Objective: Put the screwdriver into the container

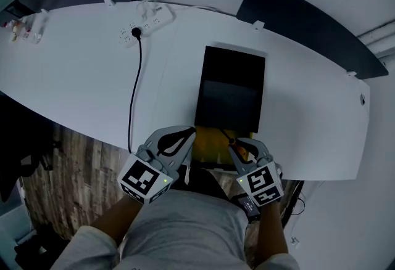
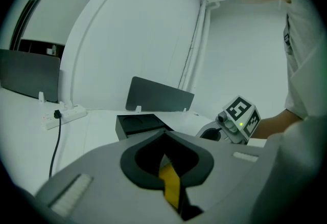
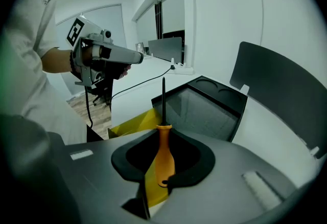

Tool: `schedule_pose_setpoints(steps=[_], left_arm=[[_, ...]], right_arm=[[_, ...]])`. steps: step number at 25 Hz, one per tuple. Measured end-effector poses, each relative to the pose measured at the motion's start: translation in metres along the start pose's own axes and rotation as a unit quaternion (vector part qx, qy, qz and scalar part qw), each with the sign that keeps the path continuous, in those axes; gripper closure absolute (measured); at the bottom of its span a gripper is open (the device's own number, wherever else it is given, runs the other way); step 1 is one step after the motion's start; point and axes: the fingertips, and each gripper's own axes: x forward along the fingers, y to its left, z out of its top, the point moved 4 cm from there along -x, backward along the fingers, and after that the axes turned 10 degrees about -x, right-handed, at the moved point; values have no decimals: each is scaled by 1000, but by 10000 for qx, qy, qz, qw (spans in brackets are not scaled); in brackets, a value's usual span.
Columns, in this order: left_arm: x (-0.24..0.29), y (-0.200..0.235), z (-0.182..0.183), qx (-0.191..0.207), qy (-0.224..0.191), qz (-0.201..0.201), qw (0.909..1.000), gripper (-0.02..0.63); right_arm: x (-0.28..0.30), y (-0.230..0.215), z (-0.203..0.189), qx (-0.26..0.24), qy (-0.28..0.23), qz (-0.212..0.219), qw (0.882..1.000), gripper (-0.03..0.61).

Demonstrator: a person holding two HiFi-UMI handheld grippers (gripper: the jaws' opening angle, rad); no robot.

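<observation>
An orange-handled screwdriver (image 3: 164,154) sits in my right gripper (image 3: 163,135), whose jaws are shut on the handle. Its dark shaft (image 3: 163,99) points forward at the black container (image 3: 220,96). In the head view the right gripper (image 1: 237,147) holds the screwdriver (image 1: 242,151) at the table's near edge, just short of the container (image 1: 233,58). My left gripper (image 1: 190,134) hovers beside it to the left, its jaws closed with nothing between them. In the left gripper view the jaw tips (image 2: 164,135) meet, and the container (image 2: 134,125) lies beyond.
A yellow sheet (image 1: 207,142) lies at the near table edge between the grippers. A white power strip (image 1: 148,21) with a black cable (image 1: 133,96) lies at the back left. Dark panels (image 1: 296,22) stand along the far edge. Small items (image 1: 24,28) sit far left.
</observation>
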Motion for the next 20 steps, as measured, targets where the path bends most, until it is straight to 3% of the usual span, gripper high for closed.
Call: schedule_pose_setpoints(steps=[20], left_arm=[[-7, 16, -23, -175, 238, 116, 9995, 614]], right_arm=[[45, 17, -33, -910, 1200, 439, 9876, 494]])
